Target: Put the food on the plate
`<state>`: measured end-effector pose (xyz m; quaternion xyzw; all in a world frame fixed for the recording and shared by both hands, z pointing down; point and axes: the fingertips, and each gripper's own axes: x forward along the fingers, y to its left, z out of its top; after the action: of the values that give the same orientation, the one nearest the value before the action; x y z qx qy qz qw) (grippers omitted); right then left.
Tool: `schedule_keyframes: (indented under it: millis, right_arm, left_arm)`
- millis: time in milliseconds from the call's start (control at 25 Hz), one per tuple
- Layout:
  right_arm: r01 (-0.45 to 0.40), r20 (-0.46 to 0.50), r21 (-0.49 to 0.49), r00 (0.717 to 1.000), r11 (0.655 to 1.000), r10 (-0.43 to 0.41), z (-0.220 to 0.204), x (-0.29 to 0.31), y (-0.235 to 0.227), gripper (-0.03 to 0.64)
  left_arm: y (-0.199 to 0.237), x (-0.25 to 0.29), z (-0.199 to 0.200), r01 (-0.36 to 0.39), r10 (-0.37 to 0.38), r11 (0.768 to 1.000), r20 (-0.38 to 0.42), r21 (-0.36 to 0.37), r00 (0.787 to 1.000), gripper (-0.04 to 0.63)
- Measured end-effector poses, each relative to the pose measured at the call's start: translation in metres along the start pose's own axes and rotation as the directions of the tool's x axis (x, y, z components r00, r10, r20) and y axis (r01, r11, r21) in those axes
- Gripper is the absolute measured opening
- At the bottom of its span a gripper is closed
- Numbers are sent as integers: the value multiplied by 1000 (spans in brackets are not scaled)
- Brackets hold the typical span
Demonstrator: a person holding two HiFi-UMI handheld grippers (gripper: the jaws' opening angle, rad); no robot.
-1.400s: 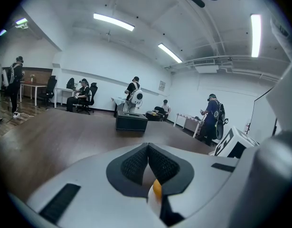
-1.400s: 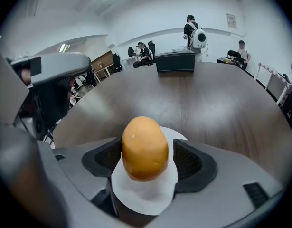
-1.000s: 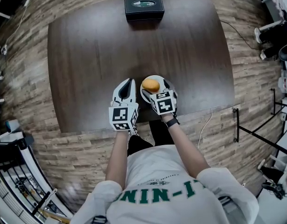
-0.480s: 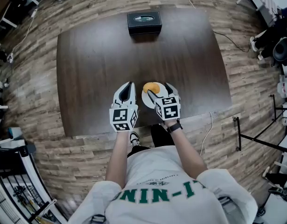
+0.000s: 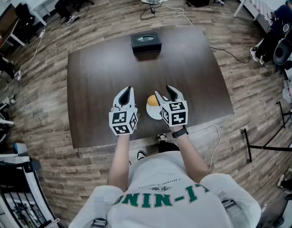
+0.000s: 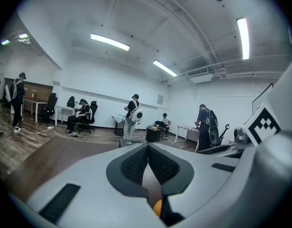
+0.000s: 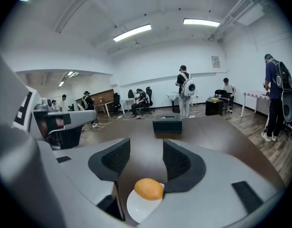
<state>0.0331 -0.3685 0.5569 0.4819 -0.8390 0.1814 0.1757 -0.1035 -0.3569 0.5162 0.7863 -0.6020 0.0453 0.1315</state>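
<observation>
The orange bun sits on the white plate at the centre of the head view. The right gripper hovers by it, its jaws half-wide and closing on nothing. To its left, the left gripper has its jaws pressed together, empty.

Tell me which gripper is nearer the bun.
Right. The right gripper hangs just right of the bun, jaws closing with nothing between them; the left gripper sits farther off, left of it.
</observation>
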Motion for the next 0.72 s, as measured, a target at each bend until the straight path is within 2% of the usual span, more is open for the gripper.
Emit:
schedule_keyframes:
  millis: [160,360,600,720]
  right_arm:
    - [26,100,-46,995,999,-21,41,-24,5,211]
    - [89,241,-109,969,990,-61,94,-51,16,153]
    - [31,313,-102,950,994,3,124,-67,40,108]
    - [27,341,-101,940,995,9,136,-77,46,82]
  left_arm:
    - [-1,-11,30,-8,7,1000,41,22,999,15]
    - [-2,-25,66,-18,11,997,86,76,996,15]
    - [1,-36,97,-33,18,995,147,99,989,15]
    - [-1,-43,110,-35,17,994,171,101,985,15]
